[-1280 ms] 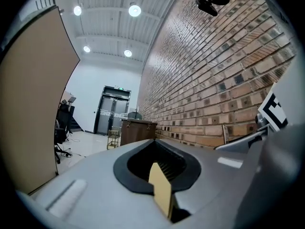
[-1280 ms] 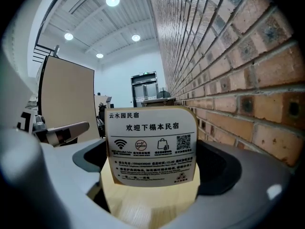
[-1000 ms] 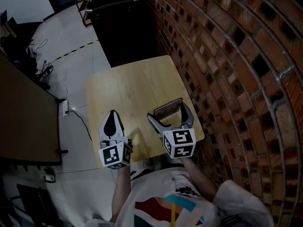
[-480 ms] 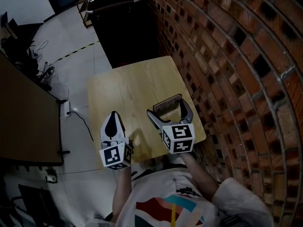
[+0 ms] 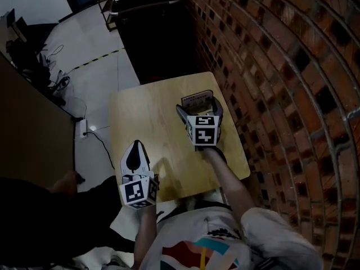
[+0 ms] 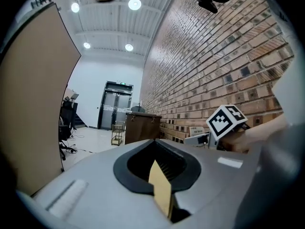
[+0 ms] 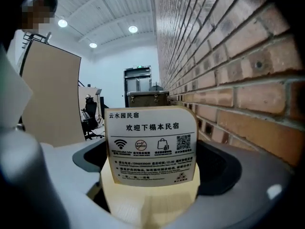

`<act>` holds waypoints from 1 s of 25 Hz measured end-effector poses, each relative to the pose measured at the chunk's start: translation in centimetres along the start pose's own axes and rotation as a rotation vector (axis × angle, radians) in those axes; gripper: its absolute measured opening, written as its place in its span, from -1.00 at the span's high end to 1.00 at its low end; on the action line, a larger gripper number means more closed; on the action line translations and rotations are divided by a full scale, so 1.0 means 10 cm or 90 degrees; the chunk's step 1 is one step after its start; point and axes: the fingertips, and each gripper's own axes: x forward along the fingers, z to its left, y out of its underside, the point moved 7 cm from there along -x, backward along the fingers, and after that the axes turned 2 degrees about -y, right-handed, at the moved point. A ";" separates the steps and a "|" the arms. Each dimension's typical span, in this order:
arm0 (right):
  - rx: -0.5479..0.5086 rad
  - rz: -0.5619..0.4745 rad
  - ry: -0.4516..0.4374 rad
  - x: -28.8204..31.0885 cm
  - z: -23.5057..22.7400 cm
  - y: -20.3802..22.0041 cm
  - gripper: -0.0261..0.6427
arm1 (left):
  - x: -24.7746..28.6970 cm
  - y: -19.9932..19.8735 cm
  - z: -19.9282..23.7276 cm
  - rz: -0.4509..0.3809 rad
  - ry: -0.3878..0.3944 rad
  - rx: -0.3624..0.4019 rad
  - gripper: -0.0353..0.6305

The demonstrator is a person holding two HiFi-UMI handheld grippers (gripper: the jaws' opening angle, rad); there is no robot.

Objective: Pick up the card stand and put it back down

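The card stand [image 5: 197, 100], a printed sign on a pale wooden base, is held upright between the fingers of my right gripper [image 5: 198, 106], which is shut on its base. It is over the far right part of the wooden table [image 5: 152, 117]. In the right gripper view the card stand [image 7: 151, 147] fills the middle, its printed face towards the camera. I cannot tell whether its base touches the table. My left gripper [image 5: 134, 152] is at the table's near left, shut and holding nothing. In the left gripper view its jaws [image 6: 159, 175] meet with only a sliver between them.
A brick wall [image 5: 281, 66] runs close along the table's right edge. A dark cabinet [image 5: 157, 32] stands just beyond the far edge. A brown partition [image 5: 28, 134] and a power strip with cables [image 5: 84, 129] are on the floor side, to the left.
My right gripper has moved away from me towards the table's far edge, taking the card stand with it. The left gripper has stayed near the front left.
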 end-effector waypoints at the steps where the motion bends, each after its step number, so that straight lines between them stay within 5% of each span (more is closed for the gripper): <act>1: 0.005 0.011 0.003 0.15 -0.03 0.01 -0.77 | 0.01 0.02 0.02 0.006 -0.004 0.002 0.88; 13: 0.044 0.116 0.030 1.45 -0.30 0.26 -0.77 | 0.28 0.24 0.37 0.056 -0.064 0.014 0.88; 25: 0.048 0.162 0.050 1.78 -0.46 0.45 -0.77 | 0.48 0.33 0.36 0.089 -0.058 0.011 0.88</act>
